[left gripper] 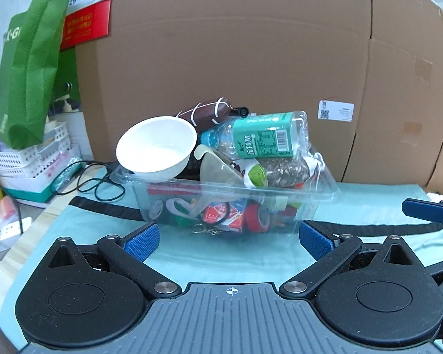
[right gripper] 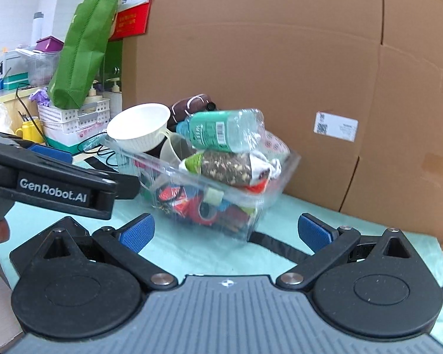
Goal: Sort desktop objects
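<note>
Both grippers: black linkage arms w/ silver pivot screws, ribbed grey base, blue textured pads [left gripper: 141, 240]. Left gripper [right gripper: 53, 174] marked "GenRobot.AI".

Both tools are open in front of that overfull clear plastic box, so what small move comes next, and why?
Probably ease the left tool forward and up to the white bowl. It sits tilted on top of the pile in the clear plastic box, at the left side, uncovered, and both tools are open and empty, so it likely lifts out first.

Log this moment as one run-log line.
left gripper: open, empty | right gripper: open, empty | clear bin: piled full, bowl and bottle on top | nothing picked
</note>
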